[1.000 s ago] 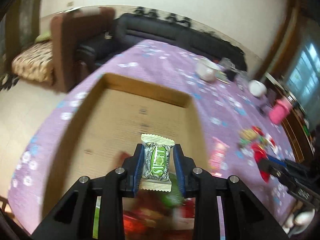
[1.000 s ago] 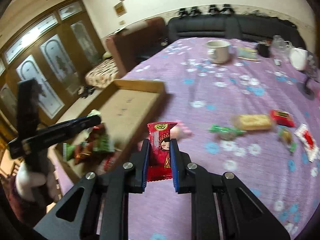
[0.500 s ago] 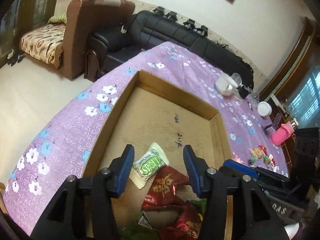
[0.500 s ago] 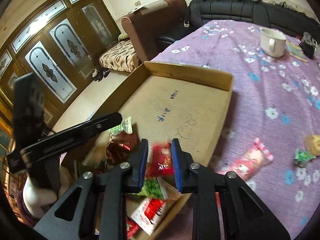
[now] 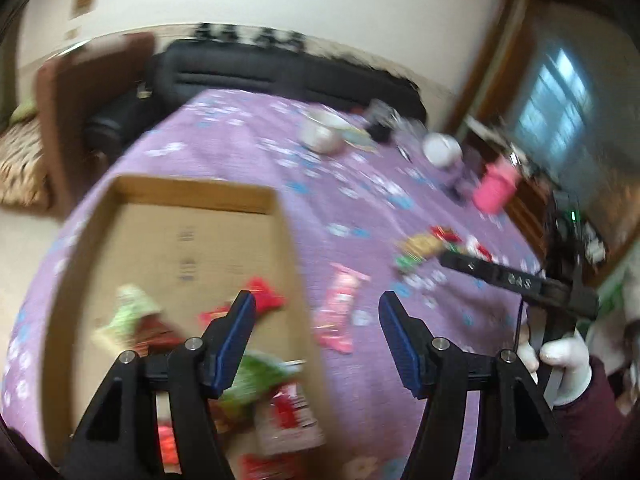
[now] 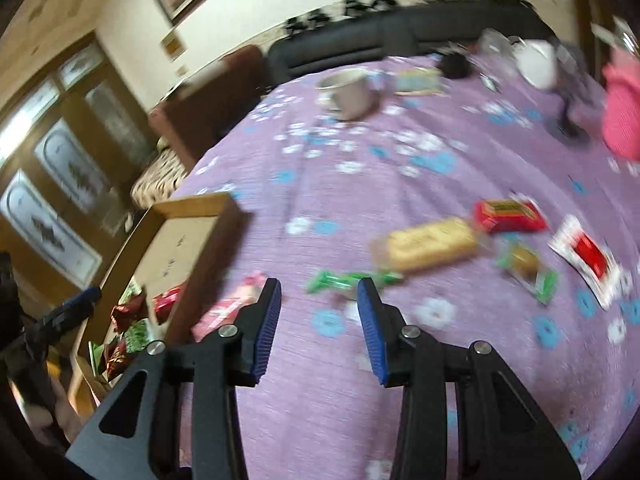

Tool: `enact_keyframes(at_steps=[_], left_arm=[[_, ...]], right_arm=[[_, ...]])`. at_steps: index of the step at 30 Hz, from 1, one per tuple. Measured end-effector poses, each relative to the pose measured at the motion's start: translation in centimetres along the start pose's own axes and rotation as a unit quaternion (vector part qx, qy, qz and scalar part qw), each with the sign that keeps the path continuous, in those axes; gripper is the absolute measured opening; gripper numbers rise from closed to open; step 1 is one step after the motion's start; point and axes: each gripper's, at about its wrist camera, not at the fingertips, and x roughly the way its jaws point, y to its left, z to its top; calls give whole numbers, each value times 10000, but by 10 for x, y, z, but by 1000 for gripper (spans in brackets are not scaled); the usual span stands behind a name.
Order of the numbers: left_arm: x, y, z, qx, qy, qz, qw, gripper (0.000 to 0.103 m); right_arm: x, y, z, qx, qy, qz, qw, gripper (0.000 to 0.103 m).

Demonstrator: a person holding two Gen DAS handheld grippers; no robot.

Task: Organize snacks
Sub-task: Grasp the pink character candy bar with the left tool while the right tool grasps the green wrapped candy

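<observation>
Both wrist views look forward and down over the purple table (image 5: pixel 248 128), sharing the cardboard box (image 5: pixel 192 188) (image 6: pixel 200 204).

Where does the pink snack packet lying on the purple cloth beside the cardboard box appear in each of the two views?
Left wrist view: the pink snack packet lies centre frame, right of the cardboard box, between the open gripper fingers.
Right wrist view: it lies lower left, partly behind the left finger, by the box.
Shared landmark: the white mug.

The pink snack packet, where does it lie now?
In the left wrist view the pink snack packet lies on the purple tablecloth, just right of the cardboard box, between the open left gripper's fingers.
</observation>
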Motion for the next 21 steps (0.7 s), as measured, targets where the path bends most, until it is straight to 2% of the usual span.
enact_keyframes(at_steps=[3,5,9,10,12,15,16,17,18,19,20,21], left_arm=[[34,-27,6,314,345,20,9989,64],[56,-38,8,461,585,146,9971,64],[94,-41,13,583,982,686,9911,64],[103,-41,13,628,1090,848,9884,64],[114,-43,13,664,1254,931,9855,64],[129,-55,6,1099,1656,1303,9714,66],[131,-57,3,1184,1736,1292,9691,66],[130,-57,2,1170,1739,1195,9705,65],[129,-56,1,1126,1783,1061,9717,63],[128,-54,0,1075,1800,926,9734,56],[125,-54,-2,1063,1794,871,9741,54],[124,-55,-3,1055,1796,850,9744,52]], right_arm=[[4,-12,1,250,32,90,9996,42],[13,-16,5,462,89,119,9988,48],[34,-15,17,644,238,84,9976,50],[39,-12,19,619,275,57,9977,50],[48,-6,22,456,371,-60,9983,51],[64,4,22,110,546,-351,9978,52],[69,8,21,-2,648,-438,9969,52],[72,9,18,-73,720,-476,9962,51],[70,11,16,-210,635,-565,9962,49],[69,10,14,-278,642,-684,9952,34],[68,9,12,-308,653,-729,9947,25],[65,6,11,-262,653,-650,9954,25]])
